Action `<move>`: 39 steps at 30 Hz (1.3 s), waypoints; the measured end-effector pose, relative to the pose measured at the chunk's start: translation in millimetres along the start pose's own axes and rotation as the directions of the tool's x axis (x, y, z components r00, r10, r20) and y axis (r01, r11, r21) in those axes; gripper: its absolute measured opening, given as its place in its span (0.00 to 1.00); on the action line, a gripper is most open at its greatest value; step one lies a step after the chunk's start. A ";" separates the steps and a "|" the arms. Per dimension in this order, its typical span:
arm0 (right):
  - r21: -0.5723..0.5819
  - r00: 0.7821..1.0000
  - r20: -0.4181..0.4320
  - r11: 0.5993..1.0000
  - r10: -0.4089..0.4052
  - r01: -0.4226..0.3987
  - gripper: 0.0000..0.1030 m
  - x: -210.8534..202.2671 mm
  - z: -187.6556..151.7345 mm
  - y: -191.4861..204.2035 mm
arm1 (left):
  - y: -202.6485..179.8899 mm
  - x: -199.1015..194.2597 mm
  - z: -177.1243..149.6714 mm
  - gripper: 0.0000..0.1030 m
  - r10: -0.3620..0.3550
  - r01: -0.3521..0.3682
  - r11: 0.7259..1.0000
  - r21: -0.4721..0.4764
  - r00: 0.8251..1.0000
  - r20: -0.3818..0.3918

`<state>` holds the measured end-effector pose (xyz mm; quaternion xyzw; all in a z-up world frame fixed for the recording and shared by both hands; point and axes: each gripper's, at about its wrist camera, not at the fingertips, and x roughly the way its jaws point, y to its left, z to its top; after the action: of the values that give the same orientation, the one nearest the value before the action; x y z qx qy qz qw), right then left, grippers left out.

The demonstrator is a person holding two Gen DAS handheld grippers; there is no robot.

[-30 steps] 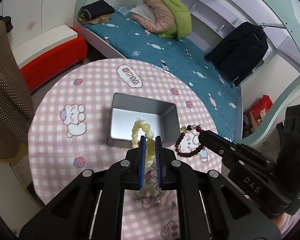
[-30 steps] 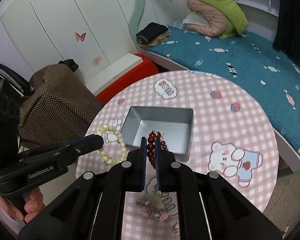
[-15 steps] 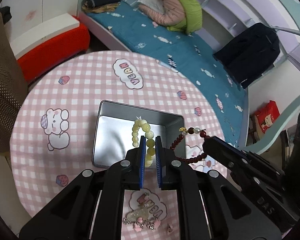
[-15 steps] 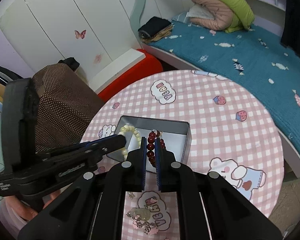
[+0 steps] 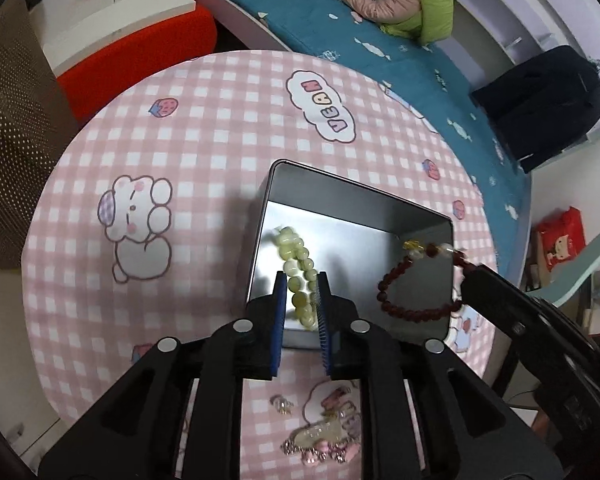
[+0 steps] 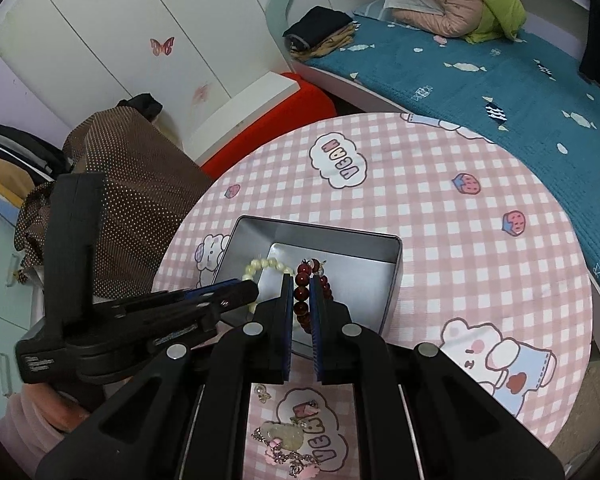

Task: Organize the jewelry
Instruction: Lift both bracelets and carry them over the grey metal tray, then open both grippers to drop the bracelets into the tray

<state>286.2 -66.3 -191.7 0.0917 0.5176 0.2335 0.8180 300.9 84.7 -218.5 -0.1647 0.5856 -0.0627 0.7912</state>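
Left gripper [image 5: 302, 296] low centre of left wrist view, over near edge of metal tin [image 5: 356, 216]; jaws have just been opening, pale green bead bracelet [image 5: 298, 268] between them, pads look clear of beads, strand blurred, draped into tin. Right gripper [image 6: 301, 298] clamped tight on dark red bead bracelet [image 6: 302, 292], hanging above tin. Pendant necklace [image 5: 322, 438] on pink checked tablecloth [image 5: 204, 148], bottom centre.
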 end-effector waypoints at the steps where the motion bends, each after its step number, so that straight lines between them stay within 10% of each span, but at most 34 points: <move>1: -0.004 1.000 -0.003 1.000 0.001 -0.001 0.07 1.3 0.6 1.6 | 0.2 -4.3 -2.3 0.30 0.003 -0.003 1.000 0.004 1.000 0.008; 19: -0.144 0.983 -0.114 0.977 0.142 -0.158 0.07 41.4 -3.4 58.9 | 32.5 -57.5 -44.2 0.34 0.102 -0.098 0.994 -0.043 0.992 0.081; 25: -0.088 0.992 -0.121 0.995 0.034 -0.045 0.16 54.0 -0.4 45.1 | 41.3 -59.9 -50.8 0.36 0.121 -0.116 0.991 -0.072 0.990 0.077; 29: -0.080 0.995 -0.095 0.997 -0.001 -0.007 0.43 47.7 0.3 38.4 | 39.8 -61.0 -51.4 0.38 0.119 -0.114 0.991 -0.069 0.989 0.083; 39: -0.071 0.998 -0.064 0.997 0.000 -0.004 0.43 31.7 -2.3 36.5 | 26.1 -61.8 -51.2 0.38 0.103 -0.101 0.995 -0.025 0.991 0.090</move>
<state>284.9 -19.4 -203.9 0.0555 0.5346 0.2554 0.8037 231.0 117.7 -184.6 -0.1453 0.5569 -0.0087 0.8177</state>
